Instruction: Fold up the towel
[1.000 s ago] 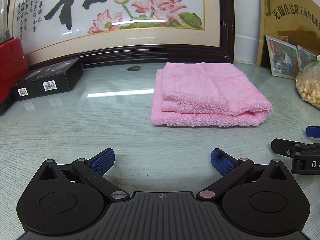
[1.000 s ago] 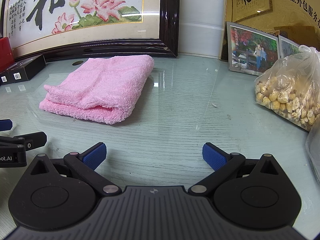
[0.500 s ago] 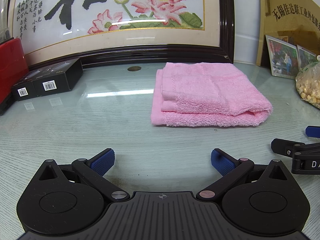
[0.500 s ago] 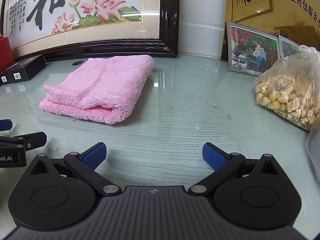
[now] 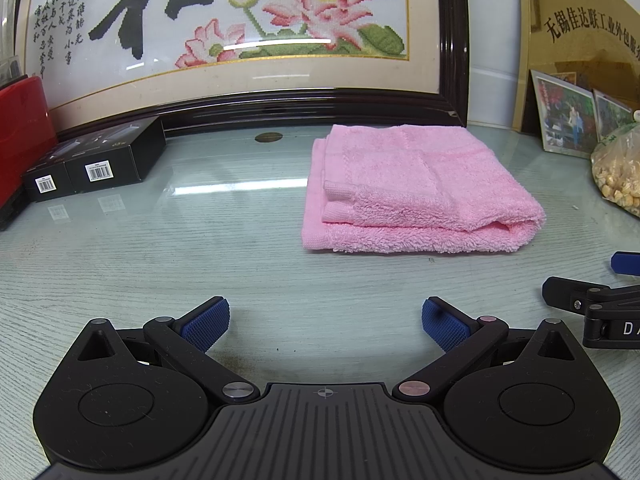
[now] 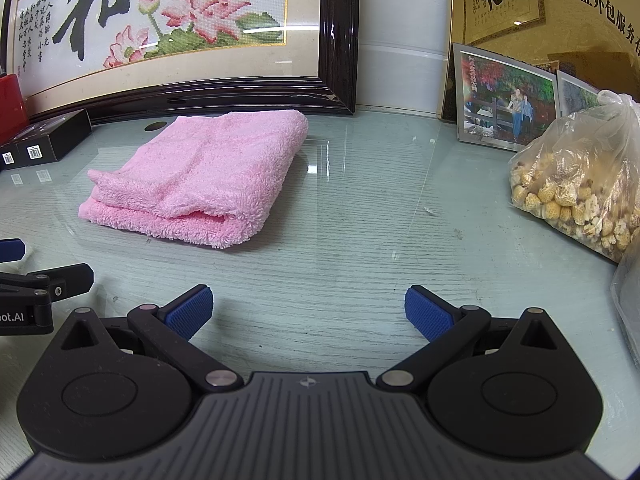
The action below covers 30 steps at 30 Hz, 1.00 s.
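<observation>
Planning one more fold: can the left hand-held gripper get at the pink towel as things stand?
Probably yes: the left hand-held gripper is open, and only bare glass tabletop lies between it and the pink towel.

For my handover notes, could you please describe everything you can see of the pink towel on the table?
The pink towel is thick, fluffy terry cloth, already folded into a compact, roughly rectangular stack of several layers. A rounded fold runs along its right side, while flat woven hem bands and loose layered edges show at its near left corner. It lies flat on the glass-topped table, just in front of the dark picture frame. Nothing rests on it, and both open grippers sit short of it, not touching.
</observation>
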Available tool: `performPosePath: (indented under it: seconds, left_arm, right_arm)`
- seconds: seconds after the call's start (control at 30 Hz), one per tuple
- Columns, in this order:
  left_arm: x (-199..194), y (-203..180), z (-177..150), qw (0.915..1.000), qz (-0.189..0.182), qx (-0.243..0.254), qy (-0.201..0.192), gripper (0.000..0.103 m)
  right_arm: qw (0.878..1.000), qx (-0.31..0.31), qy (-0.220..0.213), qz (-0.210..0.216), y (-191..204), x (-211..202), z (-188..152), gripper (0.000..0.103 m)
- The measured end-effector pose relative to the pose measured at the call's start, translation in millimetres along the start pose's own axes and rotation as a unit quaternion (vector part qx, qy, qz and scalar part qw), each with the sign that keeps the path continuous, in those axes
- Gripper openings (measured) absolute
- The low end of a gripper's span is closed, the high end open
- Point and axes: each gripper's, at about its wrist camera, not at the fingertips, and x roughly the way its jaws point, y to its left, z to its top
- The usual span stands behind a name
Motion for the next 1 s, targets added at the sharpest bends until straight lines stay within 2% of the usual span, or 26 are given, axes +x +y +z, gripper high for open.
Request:
performPosePath:
  seconds: [1.0]
  left_arm:
    - [0.7, -0.2, 0.5, 1.0000, -0.002, 0.003, 0.000, 0.103]
  right_arm:
    - [1.000, -0.004, 0.000, 0.006, -1.4, -0.5, -0.2, 0.103]
